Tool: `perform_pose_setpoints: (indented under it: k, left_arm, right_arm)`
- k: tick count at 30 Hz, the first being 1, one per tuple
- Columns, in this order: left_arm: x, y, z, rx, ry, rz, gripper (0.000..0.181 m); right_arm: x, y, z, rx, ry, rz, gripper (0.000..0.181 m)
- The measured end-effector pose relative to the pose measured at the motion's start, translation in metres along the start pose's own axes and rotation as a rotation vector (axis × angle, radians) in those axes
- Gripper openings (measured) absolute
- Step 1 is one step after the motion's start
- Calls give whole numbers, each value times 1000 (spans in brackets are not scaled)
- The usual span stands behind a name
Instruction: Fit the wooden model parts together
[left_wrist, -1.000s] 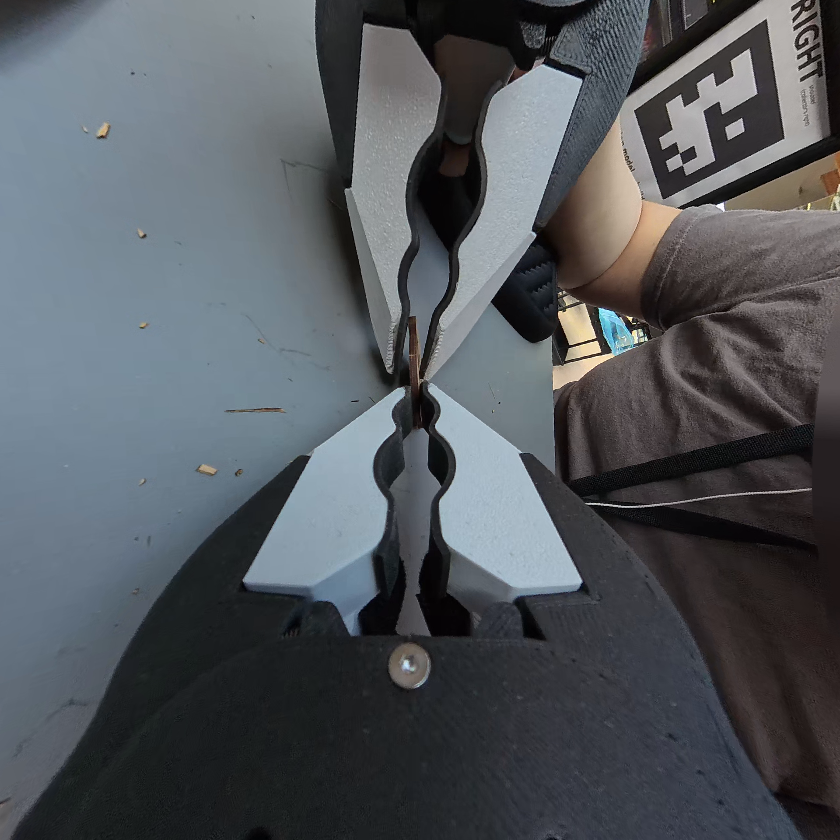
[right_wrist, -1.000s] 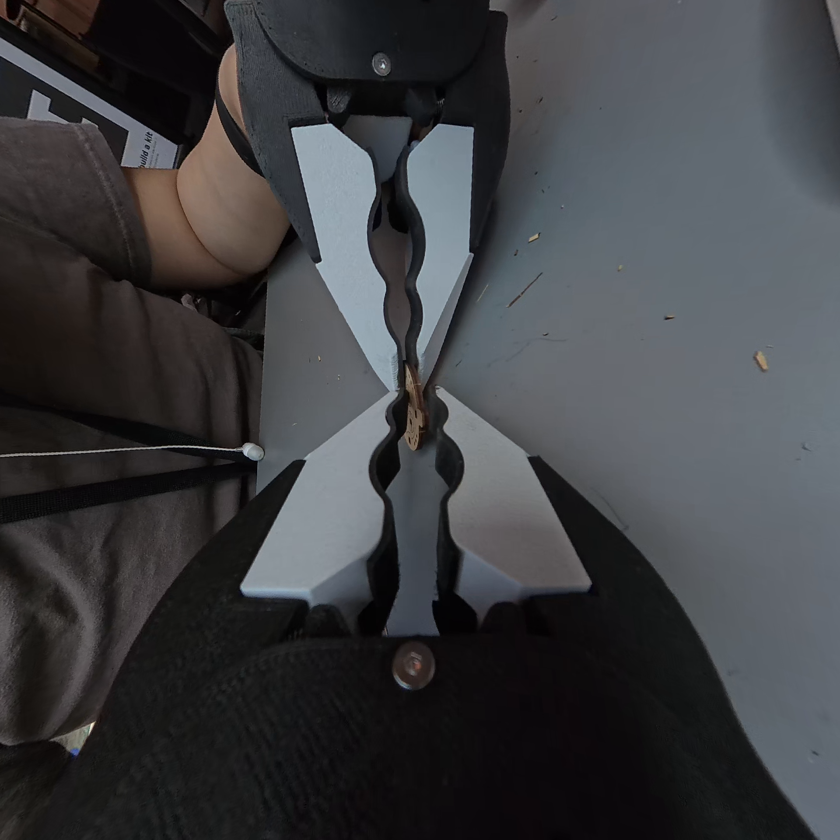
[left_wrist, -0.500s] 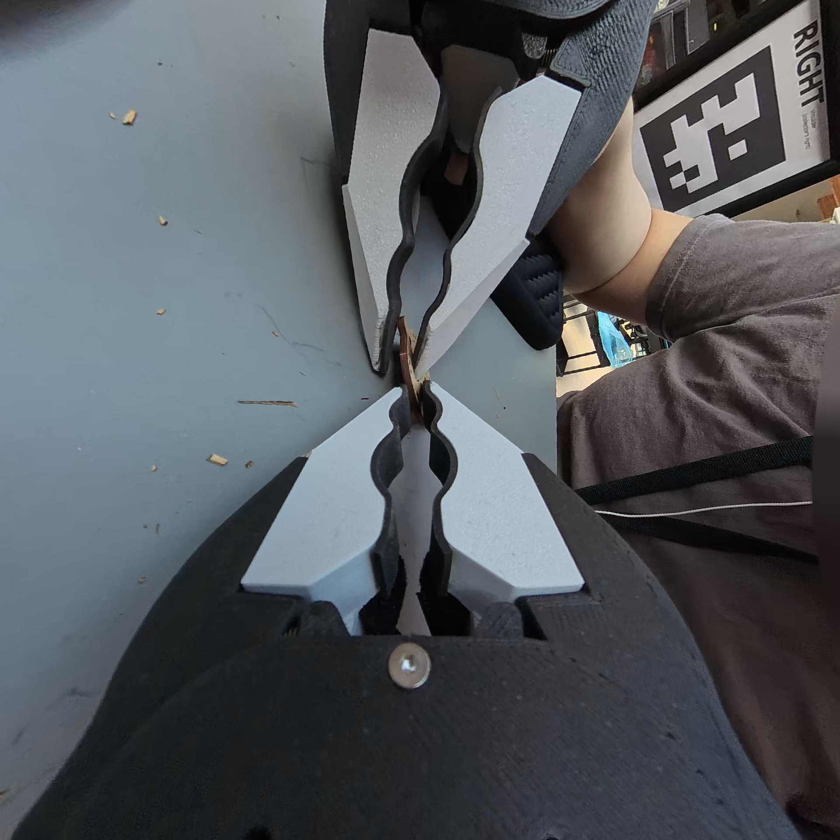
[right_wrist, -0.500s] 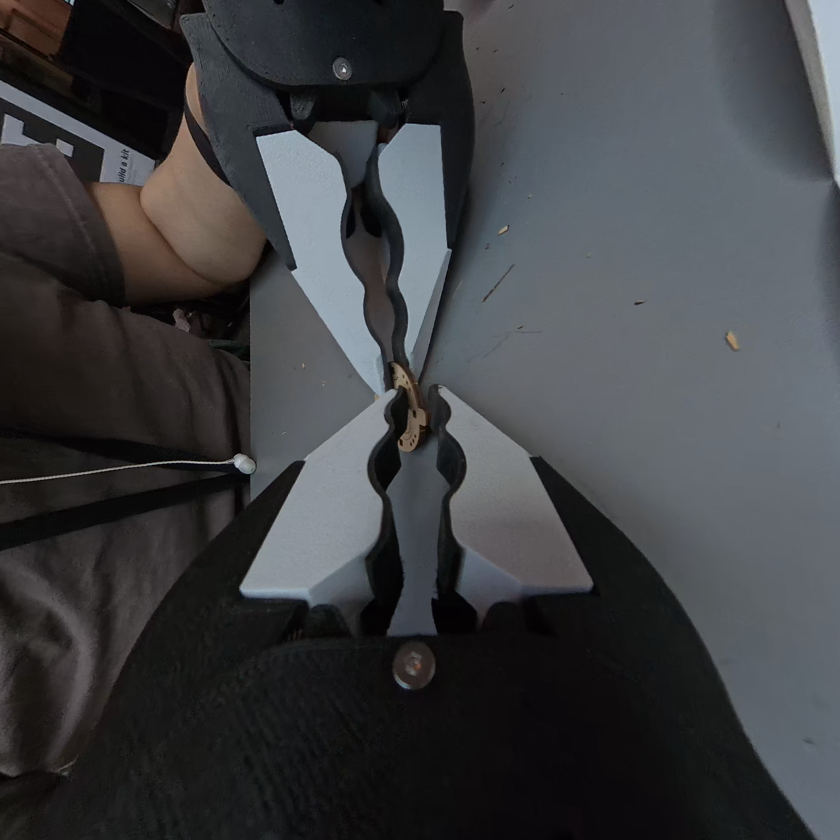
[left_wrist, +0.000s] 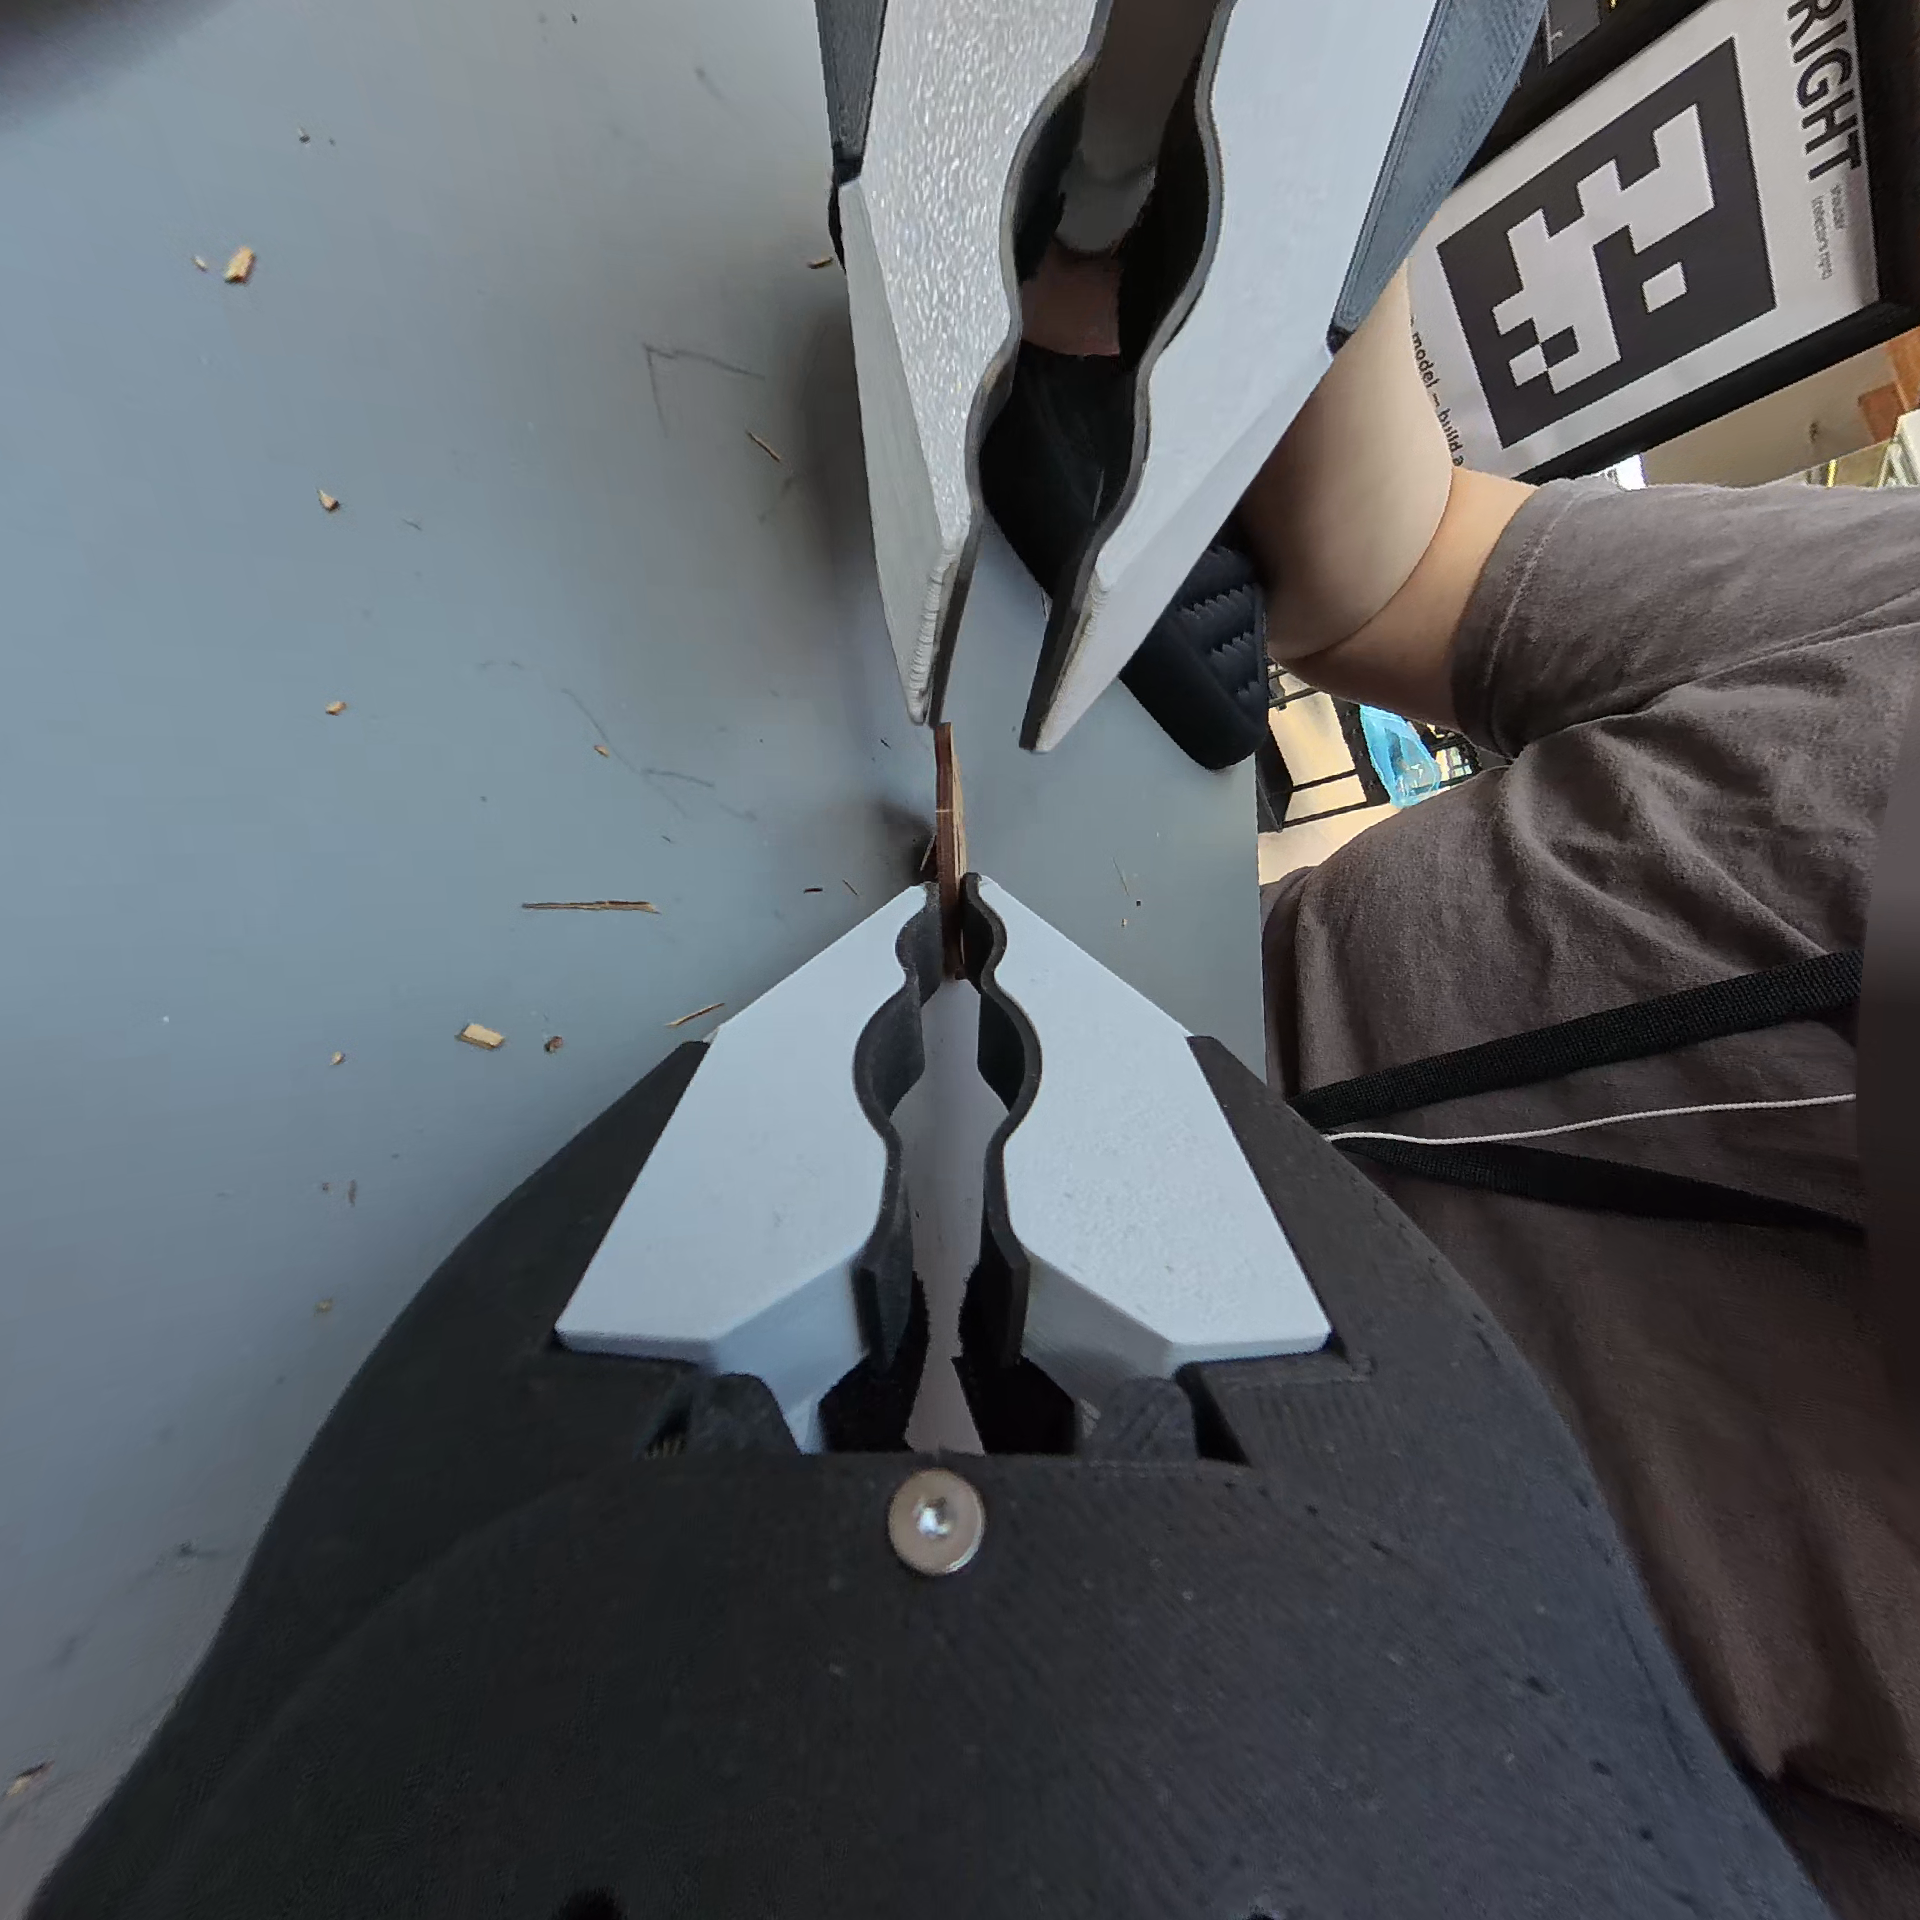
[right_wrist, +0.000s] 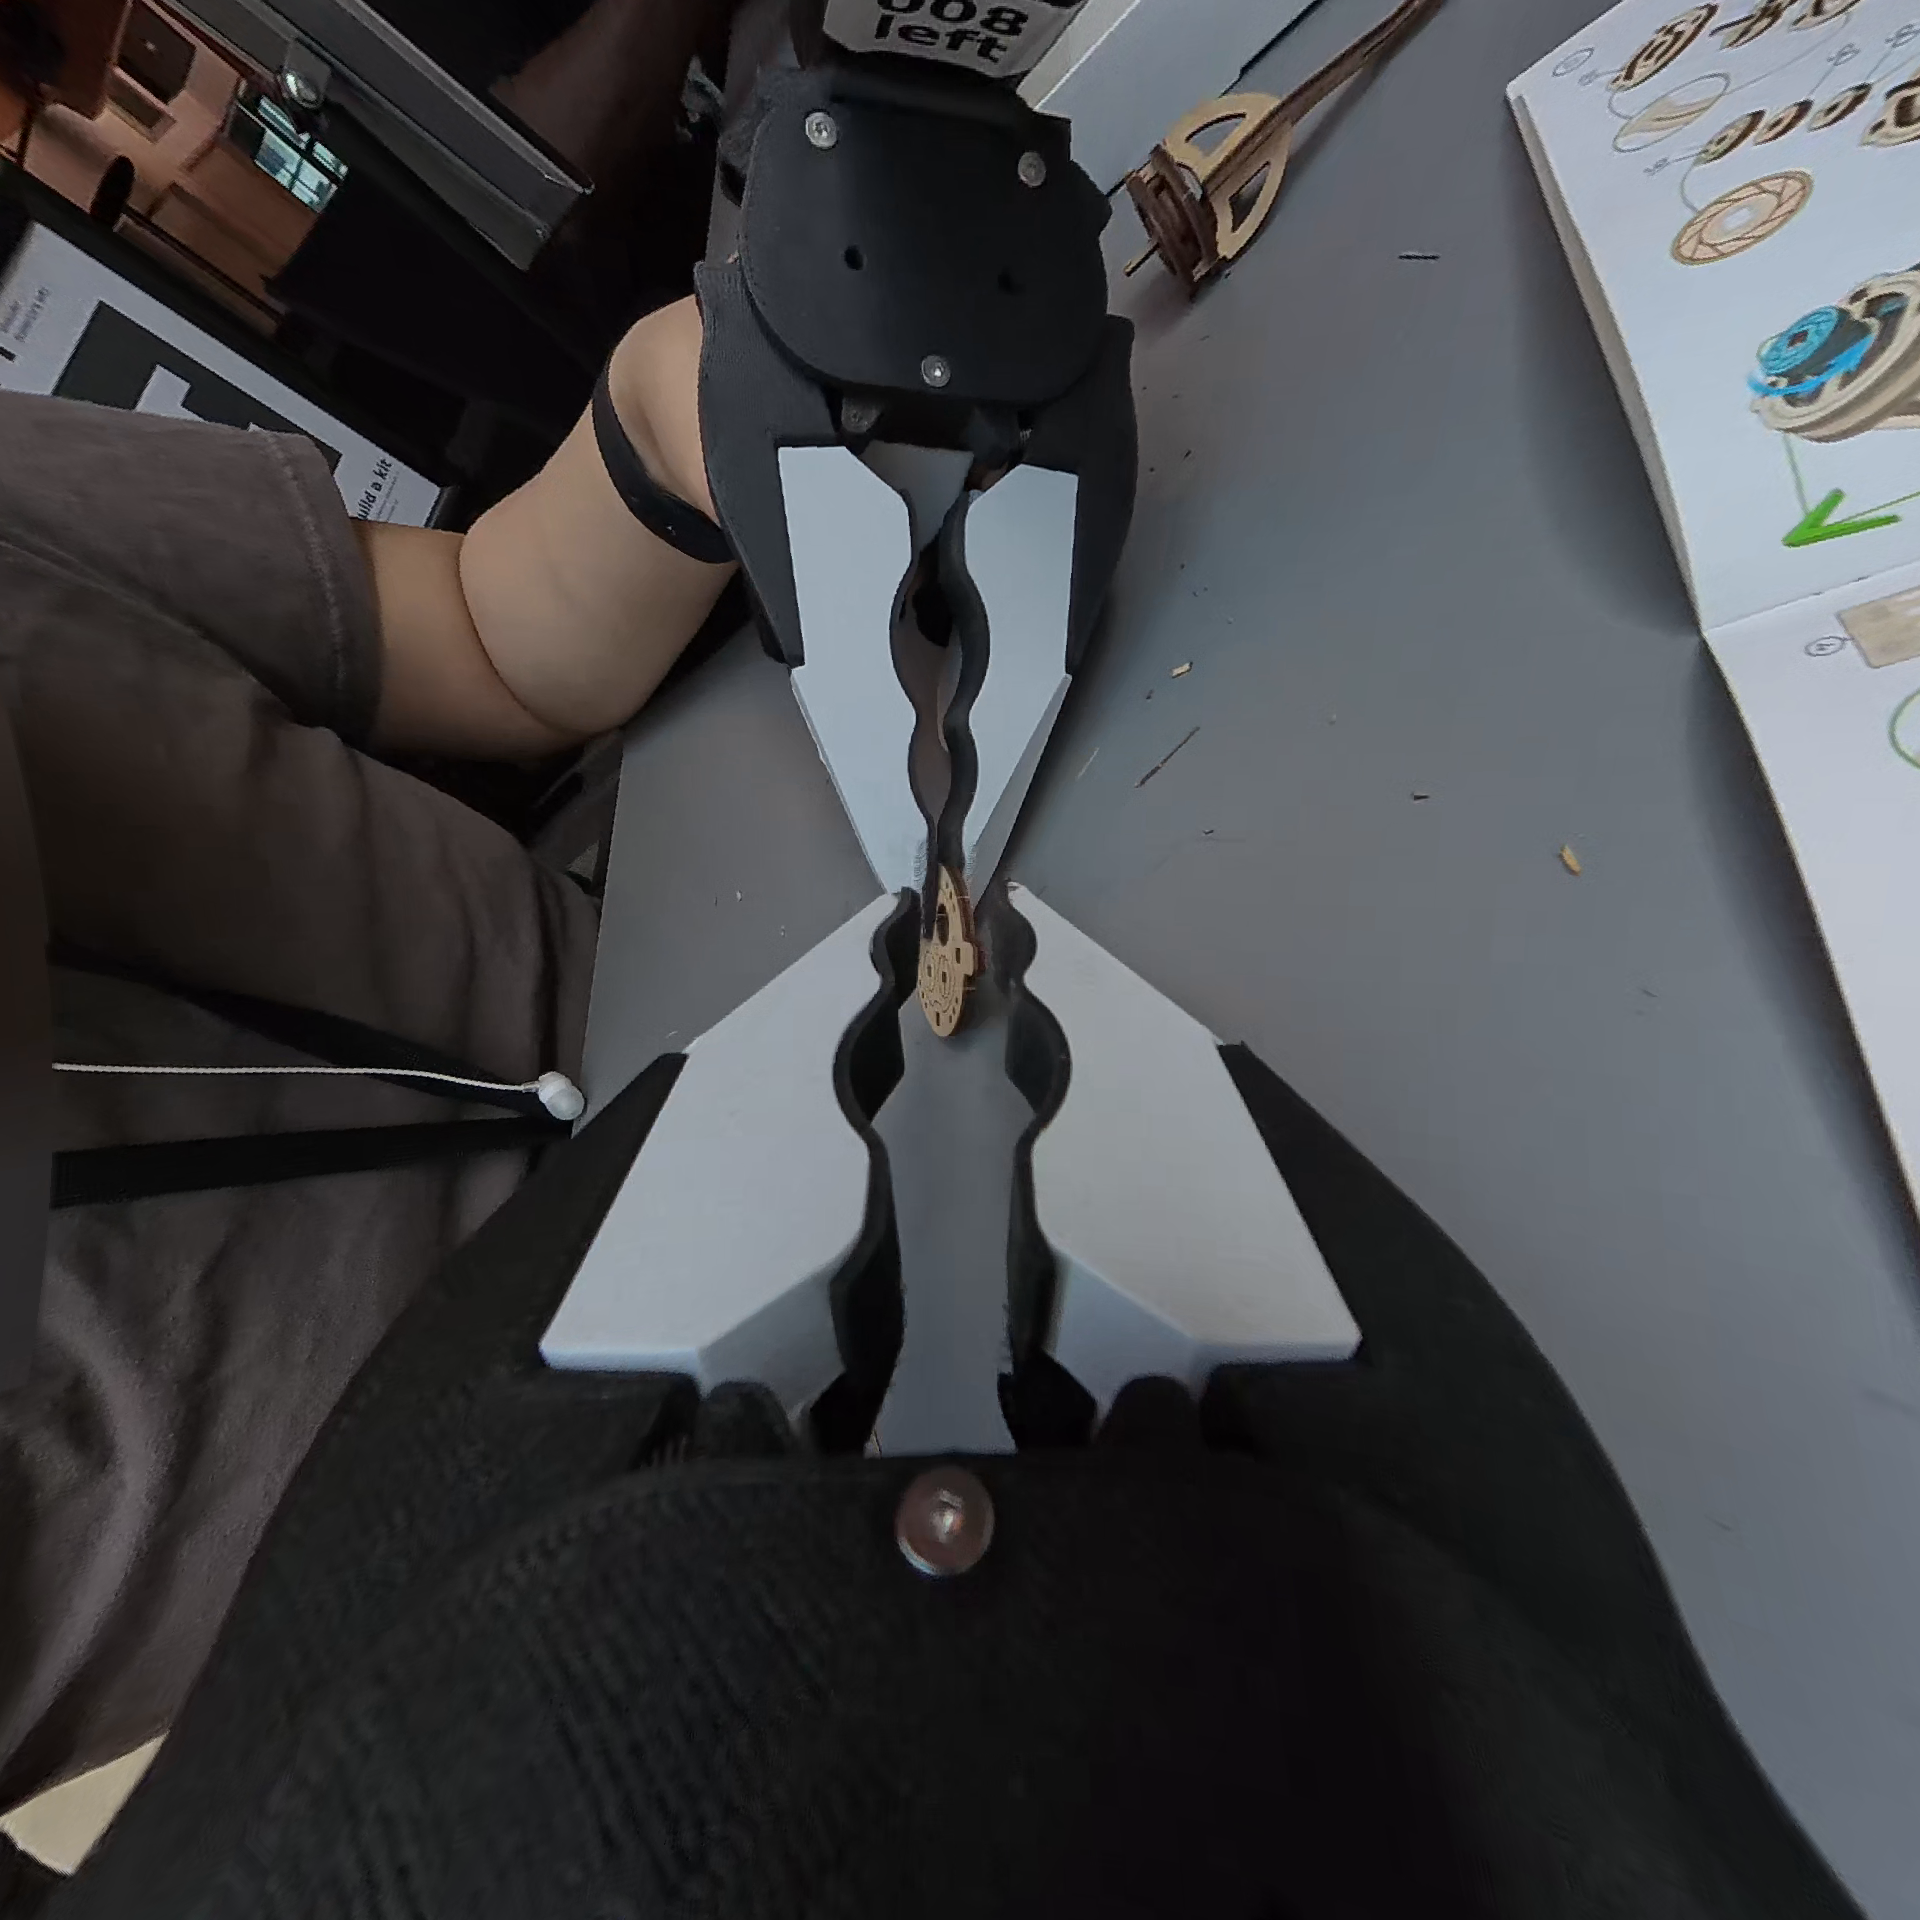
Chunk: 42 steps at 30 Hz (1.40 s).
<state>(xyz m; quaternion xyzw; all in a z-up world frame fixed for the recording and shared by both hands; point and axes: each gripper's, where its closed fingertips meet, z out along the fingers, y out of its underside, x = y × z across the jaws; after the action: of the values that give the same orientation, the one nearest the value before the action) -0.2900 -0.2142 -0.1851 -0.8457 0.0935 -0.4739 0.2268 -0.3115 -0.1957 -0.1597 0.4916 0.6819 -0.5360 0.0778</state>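
A small round wooden disc with cut-out holes (right_wrist: 943, 977) is pinched at its upper edge by my left gripper (right_wrist: 943, 868), which comes in from the top of the right wrist view. In the left wrist view the disc (left_wrist: 947, 810) is edge-on and sticks out from my left gripper (left_wrist: 948, 904), whose fingers are shut on it. My right gripper (left_wrist: 982, 727) faces it tip to tip with its fingers apart. In its own view my right gripper (right_wrist: 951, 925) is open, with the disc's lower half between its fingertips and not clamped. Both are held just above the grey table (left_wrist: 416, 623).
An open instruction booklet (right_wrist: 1766, 520) lies at the right. A partly built wooden model (right_wrist: 1216, 177) stands at the back. Wood splinters (left_wrist: 478, 1034) dot the table. A person's arm and grey shirt (left_wrist: 1558, 935) lie along the table's near edge. A marker board (left_wrist: 1621, 239) stands behind. Left and right tips are no more than a few centimetres apart.
My right gripper has opened and let go of the disc, and has drawn back a little. My left gripper still holds the disc.
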Motion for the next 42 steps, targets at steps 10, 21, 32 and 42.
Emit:
perform_pose_setpoints:
  k: [10,21,32,42]
  left_arm:
    - [-1,-1,1,10,14,-50,1]
    - [2,-5,-5,53,63,-139,1]
    - [13,-6,-13,54,70,-46,1]
    - [21,-20,-19,145,116,-13,17]
  right_arm:
    - [8,15,17,-131,146,-102,13]
    - [6,3,9,-111,311,-257,16]
    - [-8,17,10,-100,19,-48,10]
    - [-16,1,4,5,-43,-16,1]
